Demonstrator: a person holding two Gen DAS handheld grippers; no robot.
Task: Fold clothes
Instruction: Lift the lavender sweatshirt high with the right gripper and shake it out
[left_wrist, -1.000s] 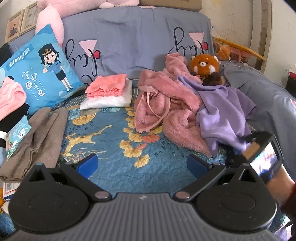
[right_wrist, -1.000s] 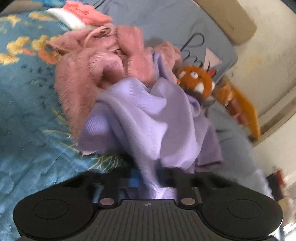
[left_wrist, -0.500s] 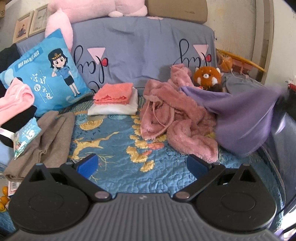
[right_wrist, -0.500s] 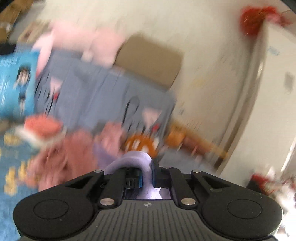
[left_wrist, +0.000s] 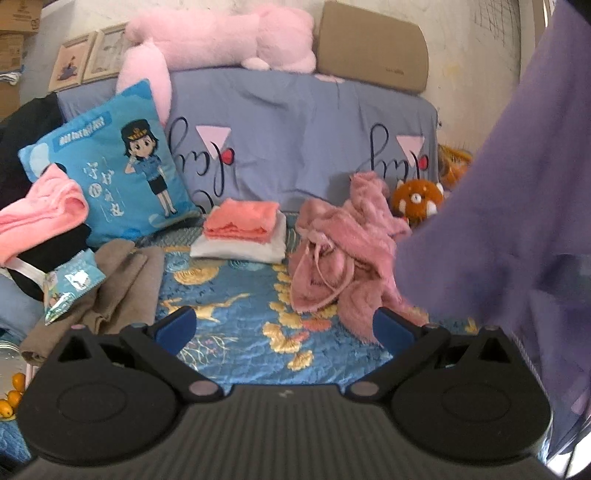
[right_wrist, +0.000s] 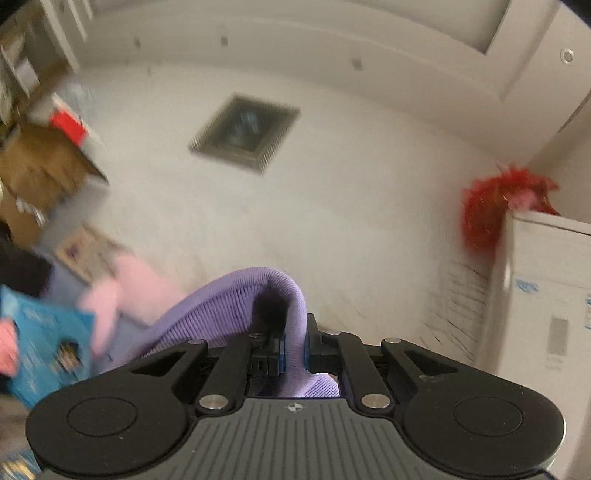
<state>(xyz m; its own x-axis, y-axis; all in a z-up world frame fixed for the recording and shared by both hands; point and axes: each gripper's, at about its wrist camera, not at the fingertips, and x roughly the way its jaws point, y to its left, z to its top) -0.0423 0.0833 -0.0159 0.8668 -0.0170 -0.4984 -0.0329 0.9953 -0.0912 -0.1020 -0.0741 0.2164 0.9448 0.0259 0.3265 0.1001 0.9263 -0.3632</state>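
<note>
While right gripper (right_wrist: 294, 349) pinches purple garment (right_wrist: 229, 314) (raised), left gripper (left_wrist: 283, 328) gapes — empty.

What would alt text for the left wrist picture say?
A lifted purple garment hangs across the right side, above a blue quilted bed with a pink fuzzy heap and folded clothes. The left gripper is open, empty.
</note>
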